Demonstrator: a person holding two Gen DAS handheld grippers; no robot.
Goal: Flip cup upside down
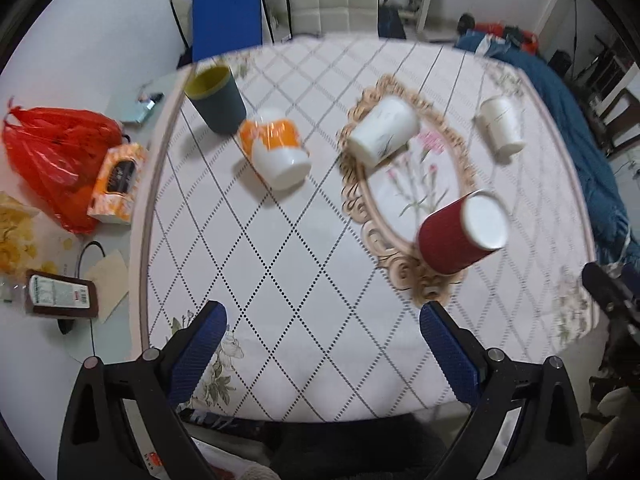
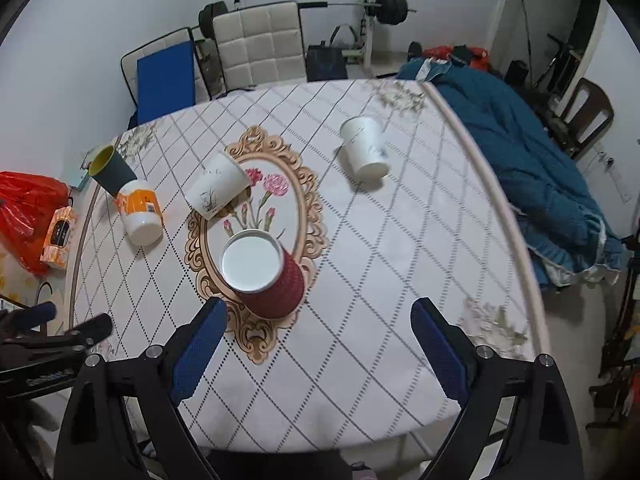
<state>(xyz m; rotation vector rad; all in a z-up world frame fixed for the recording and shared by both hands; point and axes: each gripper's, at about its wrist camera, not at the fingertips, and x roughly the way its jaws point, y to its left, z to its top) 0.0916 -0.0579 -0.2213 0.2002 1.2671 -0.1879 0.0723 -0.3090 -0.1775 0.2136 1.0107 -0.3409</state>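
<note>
Several cups stand on the table. A red ribbed paper cup (image 1: 460, 236) (image 2: 266, 276) stands upside down, white base up, on the oval floral medallion. A white cup with a plant print (image 1: 382, 130) (image 2: 218, 190), an orange-banded white cup (image 1: 276, 148) (image 2: 140, 210) and a plain white paper cup (image 1: 502, 126) (image 2: 366, 148) also stand base up. A dark grey cup with a yellow inside (image 1: 216, 98) (image 2: 110, 170) stands mouth up at the far left. My left gripper (image 1: 322, 326) is open and empty, above the near table edge. My right gripper (image 2: 318, 322) is open and empty, just near the red cup.
The table (image 1: 280, 280) (image 2: 400, 260) has a white diamond-pattern cloth. Left of it are a red plastic bag (image 1: 56, 152), an orange box (image 1: 118, 182) and a packet (image 1: 60, 294). A blue blanket (image 2: 532, 176) lies at the right; a padded chair (image 2: 260, 44) stands behind.
</note>
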